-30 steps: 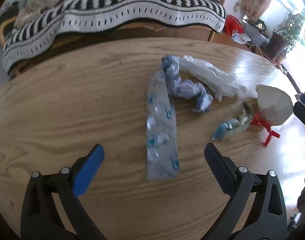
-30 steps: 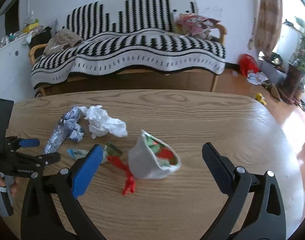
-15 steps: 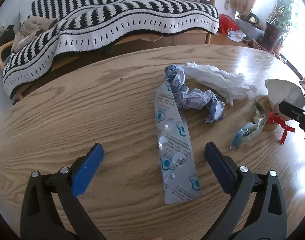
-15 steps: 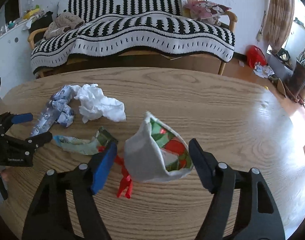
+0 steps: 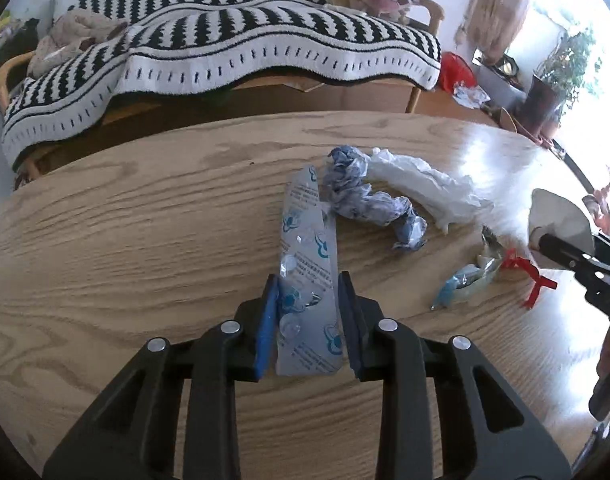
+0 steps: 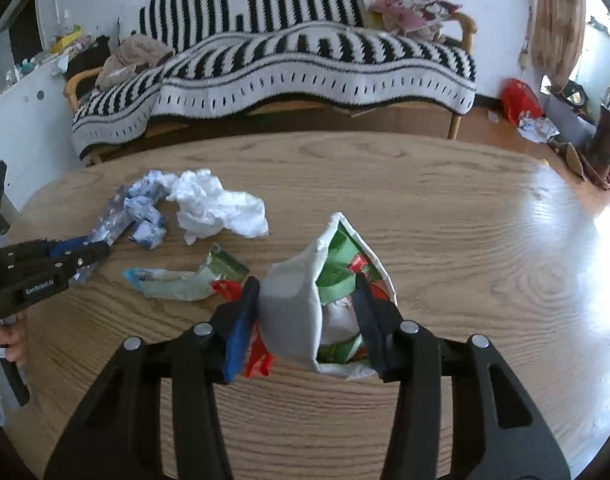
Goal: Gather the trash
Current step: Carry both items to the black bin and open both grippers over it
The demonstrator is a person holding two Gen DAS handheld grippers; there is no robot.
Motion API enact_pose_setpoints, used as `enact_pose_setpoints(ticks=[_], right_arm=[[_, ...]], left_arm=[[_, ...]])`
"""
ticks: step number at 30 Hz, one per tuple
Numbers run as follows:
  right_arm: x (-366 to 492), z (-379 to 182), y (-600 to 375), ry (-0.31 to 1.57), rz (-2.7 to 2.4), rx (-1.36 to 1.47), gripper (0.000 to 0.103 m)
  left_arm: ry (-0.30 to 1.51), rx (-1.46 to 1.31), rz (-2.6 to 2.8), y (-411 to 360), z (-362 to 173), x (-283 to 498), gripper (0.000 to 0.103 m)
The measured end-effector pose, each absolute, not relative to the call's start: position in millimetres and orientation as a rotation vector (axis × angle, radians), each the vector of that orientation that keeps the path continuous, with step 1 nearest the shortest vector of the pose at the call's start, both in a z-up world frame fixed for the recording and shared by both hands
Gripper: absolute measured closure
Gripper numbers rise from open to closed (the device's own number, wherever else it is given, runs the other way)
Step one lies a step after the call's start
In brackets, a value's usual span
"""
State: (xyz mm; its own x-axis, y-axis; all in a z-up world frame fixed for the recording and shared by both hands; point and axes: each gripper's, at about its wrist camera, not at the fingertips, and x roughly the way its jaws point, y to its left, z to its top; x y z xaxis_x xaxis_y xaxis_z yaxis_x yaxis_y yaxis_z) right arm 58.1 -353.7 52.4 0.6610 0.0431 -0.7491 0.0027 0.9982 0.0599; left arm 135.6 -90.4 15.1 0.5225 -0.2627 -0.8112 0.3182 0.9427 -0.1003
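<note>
silver-blue foil, a long blister strip (image 5: pixel 307 264), lies on the wooden table (image 5: pixel 125 248) with its long axis running straight away from the left gripper (image 5: pixel 307 320), toward the far edge. its near end sits between the two fingers, which are closing across its narrow width and look to be touching both edges. the right gripper (image 6: pixel 305 312) is closing on the white pouch (image 6: pixel 293 316) toward the table's near edge, one finger on its outer wall, the other inside the open mouth. each hand is nearest its own piece, so the strip should lift endwise and travel to the pouch.

only the right view looks into the pouch, showing green and red wrappers. only the left view shows the strip's full length. crumpled blue paper (image 5: pixel 369 200), white tissue (image 5: pixel 421 184) and a pale green wrapper (image 6: pixel 177 280) lie between them.
</note>
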Motion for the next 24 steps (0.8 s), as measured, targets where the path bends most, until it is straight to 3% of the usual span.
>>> enact_pose_setpoints(ticks=[24], right_arm=[[-44, 121, -360, 0.729, -0.013, 0.113, 0.056]], left_arm=[[0.881, 0.069, -0.372, -73, 95, 29, 0.074]])
